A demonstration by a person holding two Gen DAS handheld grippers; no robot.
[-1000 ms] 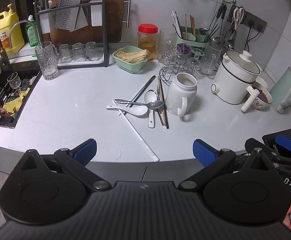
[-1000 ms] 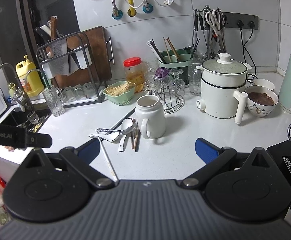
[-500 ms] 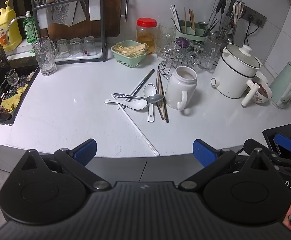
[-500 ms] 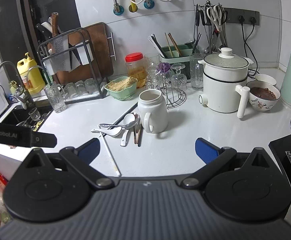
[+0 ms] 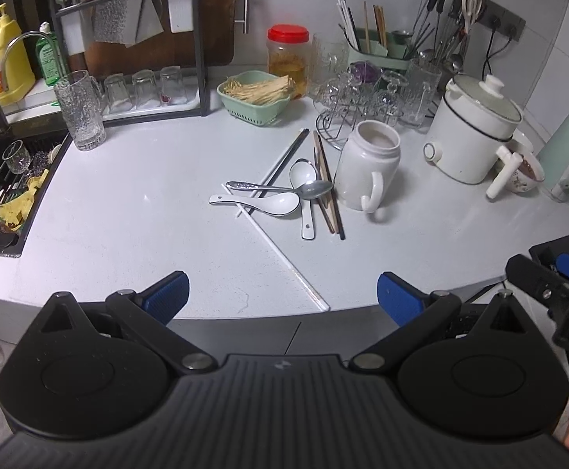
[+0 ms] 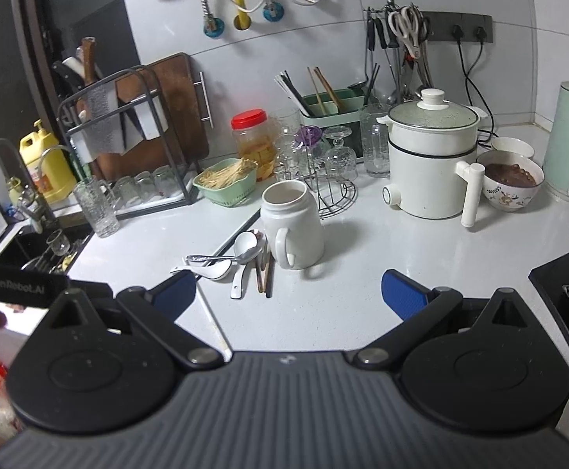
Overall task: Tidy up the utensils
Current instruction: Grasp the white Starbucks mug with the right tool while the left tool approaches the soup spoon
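White tabletop (image 5: pixel 128 211): spoons (image 5: pixel 280 195) and chopsticks (image 5: pixel 325 179) piled beside white jug (image 5: pixel 366 164), well ahead of both grippers' fingers (image 5: pixel 167 297), which are spread, holding nothing. Versus earlier, both views sit slightly farther back.

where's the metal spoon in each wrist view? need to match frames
Left wrist: metal spoon at centre, lying across the white ceramic spoons, bowl toward the white jug.
Right wrist: metal spoon left of centre, just left of the jug's handle, above the left fingertip.
Shared landmark: the white jug, upright, immediately right of the utensil pile.
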